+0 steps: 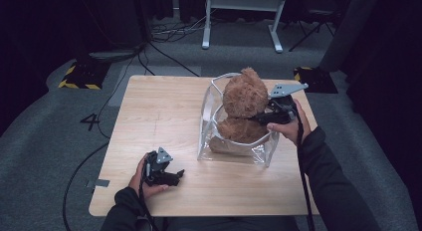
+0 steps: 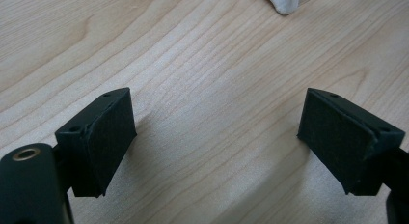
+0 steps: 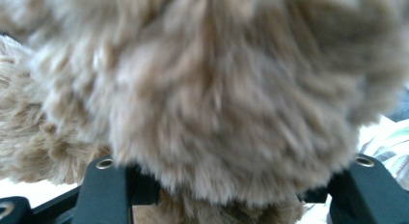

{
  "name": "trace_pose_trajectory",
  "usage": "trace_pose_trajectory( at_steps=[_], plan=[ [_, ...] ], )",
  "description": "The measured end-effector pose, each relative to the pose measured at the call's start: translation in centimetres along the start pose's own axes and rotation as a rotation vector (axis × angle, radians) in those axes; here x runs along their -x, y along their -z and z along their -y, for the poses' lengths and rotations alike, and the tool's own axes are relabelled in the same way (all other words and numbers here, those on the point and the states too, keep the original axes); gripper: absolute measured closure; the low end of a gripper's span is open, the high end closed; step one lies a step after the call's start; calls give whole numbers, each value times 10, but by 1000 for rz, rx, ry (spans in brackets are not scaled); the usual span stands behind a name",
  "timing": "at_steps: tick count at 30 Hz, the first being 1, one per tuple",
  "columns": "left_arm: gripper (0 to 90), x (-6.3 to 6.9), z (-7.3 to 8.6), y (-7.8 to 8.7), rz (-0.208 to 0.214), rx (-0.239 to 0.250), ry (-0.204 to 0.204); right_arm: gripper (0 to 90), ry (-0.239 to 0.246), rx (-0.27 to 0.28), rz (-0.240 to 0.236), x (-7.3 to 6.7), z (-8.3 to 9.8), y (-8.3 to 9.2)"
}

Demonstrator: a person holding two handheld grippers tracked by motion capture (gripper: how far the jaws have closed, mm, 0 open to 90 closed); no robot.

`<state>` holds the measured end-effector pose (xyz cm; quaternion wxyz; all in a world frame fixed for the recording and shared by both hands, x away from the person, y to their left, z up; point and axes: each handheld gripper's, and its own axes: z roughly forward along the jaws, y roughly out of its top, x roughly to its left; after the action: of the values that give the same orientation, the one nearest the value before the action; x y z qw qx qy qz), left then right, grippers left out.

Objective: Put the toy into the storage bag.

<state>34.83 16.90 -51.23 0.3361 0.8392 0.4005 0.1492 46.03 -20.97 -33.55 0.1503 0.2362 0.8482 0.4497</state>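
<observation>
In the clear bag point(image 1: 238, 150) the bear point(image 1: 244, 99) is being seated, fur between the right gripper point(image 1: 264, 116) jaws, pinch unclear; withdrawal judged next.

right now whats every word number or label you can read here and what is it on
"4" – a dark mark on the grey floor left of the table.
Yellow and black hazard stripes on a floor plate, a sign without words.
No readable text on the teddy bear, the clear bag or either hand-held gripper.
</observation>
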Motion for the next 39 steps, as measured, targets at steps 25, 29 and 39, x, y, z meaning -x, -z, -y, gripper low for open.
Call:
trace_pose_trajectory(
  at_steps=[25, 29, 39],
  plan=[
    [130, 0, 0, 0, -1, 0, -1, 301, 76, -146, 26, -5, 2, -1],
    [130, 0, 0, 0, -1, 0, -1, 298, 74, -131, 23, -6, 2, 1],
    [130, 0, 0, 0, -1, 0, -1, 279, 98, -127, 39, -7, -4, 14]
  ],
)
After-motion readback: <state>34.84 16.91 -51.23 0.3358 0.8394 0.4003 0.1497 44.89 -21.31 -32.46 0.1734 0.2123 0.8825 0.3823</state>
